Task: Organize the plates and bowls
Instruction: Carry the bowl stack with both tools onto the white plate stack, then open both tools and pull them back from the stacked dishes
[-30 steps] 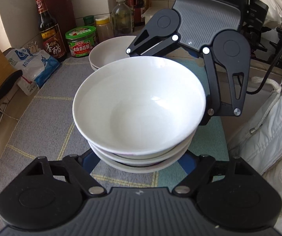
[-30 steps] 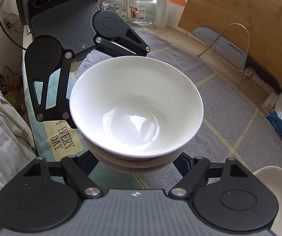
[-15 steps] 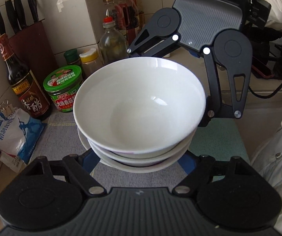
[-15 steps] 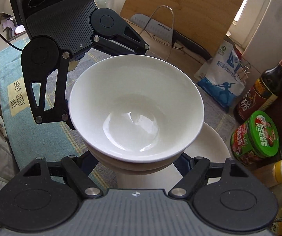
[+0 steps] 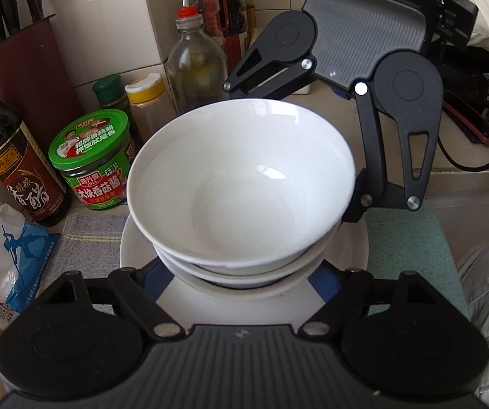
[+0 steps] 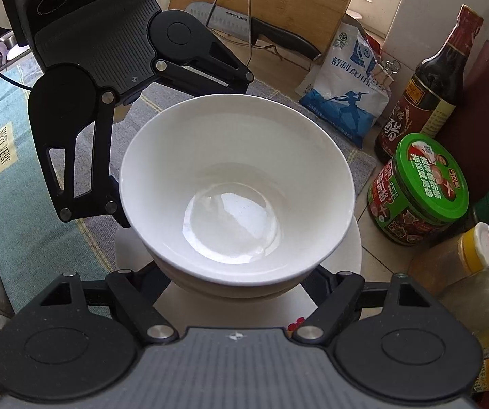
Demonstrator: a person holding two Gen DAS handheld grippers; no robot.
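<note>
1. White and glossy, the stack of bowls (image 5: 241, 187) hangs just above the plates (image 5: 139, 248), which sit on the grey mat (image 5: 88, 238) beside the green-lidded jar (image 5: 89, 156).

2. The stack looks like three nested bowls, going by the rims seen from the left wrist. They are deep, round and smooth, with window light glaring off the inside.

3. The left gripper (image 5: 241, 283) reaches under the stack's near side, its jaws spread wide around the base. Whether its blue pads (image 5: 322, 277) press the bowl I cannot tell; the bowls hide the contact.

4. The right gripper (image 6: 241, 286) does the same from the opposite side of the stack. Its jaws are also wide around the base, and the pads are hidden under the bowls.

5. Progress, as I judge it: the bowls are already nested and have been brought over the plates, so most of the sorting looks done. What is left is to lower the stack onto the plates, centre it and let go.

6. Beside the jar stand a dark sauce bottle (image 5: 13, 160) and a clear glass bottle (image 5: 196, 61) — both close to the stack.

7. Glazed ware is slippery against hard black plastic, so the lowering calls for both sides to stay level — a tilt could slide the top bowl.
</note>
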